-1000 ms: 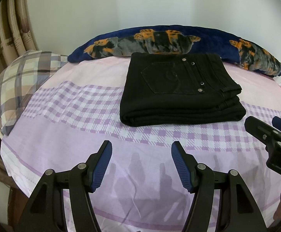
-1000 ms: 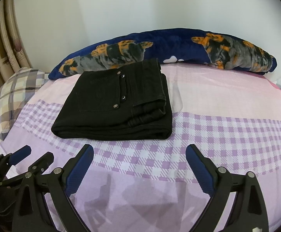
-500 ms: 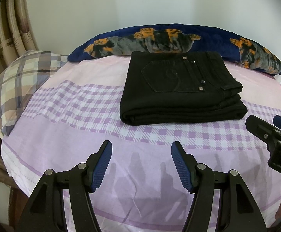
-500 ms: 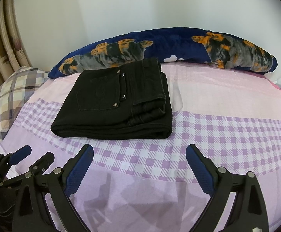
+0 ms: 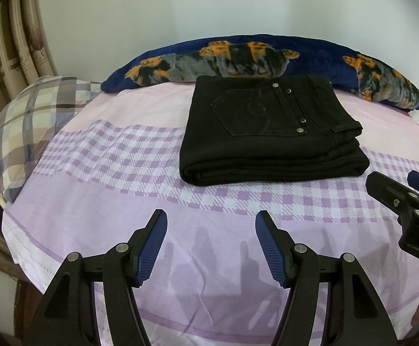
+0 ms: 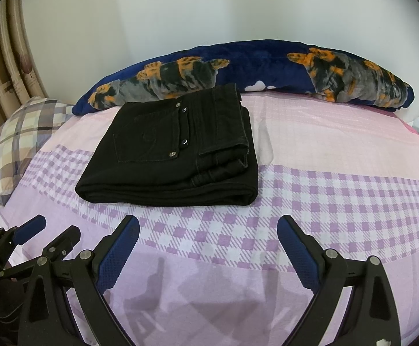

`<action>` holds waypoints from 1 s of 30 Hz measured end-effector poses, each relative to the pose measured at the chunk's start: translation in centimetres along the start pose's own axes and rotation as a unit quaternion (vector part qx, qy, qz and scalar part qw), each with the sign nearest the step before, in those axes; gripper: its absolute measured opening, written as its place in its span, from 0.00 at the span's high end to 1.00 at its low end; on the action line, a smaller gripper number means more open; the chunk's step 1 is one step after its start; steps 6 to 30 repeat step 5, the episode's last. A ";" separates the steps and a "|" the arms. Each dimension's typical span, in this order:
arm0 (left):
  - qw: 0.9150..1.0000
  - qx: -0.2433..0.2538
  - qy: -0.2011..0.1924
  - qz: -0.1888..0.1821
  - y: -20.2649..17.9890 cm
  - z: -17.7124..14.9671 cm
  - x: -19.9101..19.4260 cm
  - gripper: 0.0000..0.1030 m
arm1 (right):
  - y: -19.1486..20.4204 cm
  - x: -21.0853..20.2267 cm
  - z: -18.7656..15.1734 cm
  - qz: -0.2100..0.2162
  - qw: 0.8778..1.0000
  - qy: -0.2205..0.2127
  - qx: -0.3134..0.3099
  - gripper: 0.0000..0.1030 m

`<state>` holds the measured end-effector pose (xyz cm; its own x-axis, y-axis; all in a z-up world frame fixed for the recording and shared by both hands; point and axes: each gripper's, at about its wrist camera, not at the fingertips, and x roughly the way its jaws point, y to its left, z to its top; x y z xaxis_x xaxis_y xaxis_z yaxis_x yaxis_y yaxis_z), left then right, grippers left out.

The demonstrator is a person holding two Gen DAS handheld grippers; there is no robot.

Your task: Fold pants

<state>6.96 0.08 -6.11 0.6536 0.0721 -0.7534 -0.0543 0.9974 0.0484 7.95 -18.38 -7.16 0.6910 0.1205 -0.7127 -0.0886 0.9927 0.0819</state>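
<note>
Two grippers hang above the near part of the bed sheet (image 5: 99, 155), both with jaws spread apart and nothing between them: the left gripper (image 5: 211, 248) and the right gripper (image 6: 208, 249), side by side and well short of the cloth. The black pants (image 5: 270, 132) lie farther back on the bed, already folded into a thick, squared stack with the back pocket and its rivets facing up, their far edge touching the navy blanket (image 5: 319, 57) rolled along the wall; a plaid pillow (image 5: 33, 121) sits to the far left. By the look of it the folding is done or nearly so. The fabric looks like heavy denim: soft enough to bend, yet bulky, with several layers that could slide apart if lifted by one corner. A sound hold would probably be at the thick rolled fold along the near edge, one gripper toward each end, pinching all layers together.
</note>
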 end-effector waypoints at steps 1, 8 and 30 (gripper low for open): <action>1.000 -0.001 0.000 0.002 0.0 0.0 0.0 0.37 | 0.0 0.0 0.0 0.000 1.000 0.000 0.000 0.08; 1.000 0.001 0.002 -0.003 0.0 -0.1 0.0 0.37 | 0.0 0.0 0.0 0.000 1.000 0.001 0.000 0.08; 1.000 0.001 0.002 -0.003 0.0 -0.1 0.0 0.37 | 0.0 0.0 0.0 0.000 1.000 0.001 0.000 0.08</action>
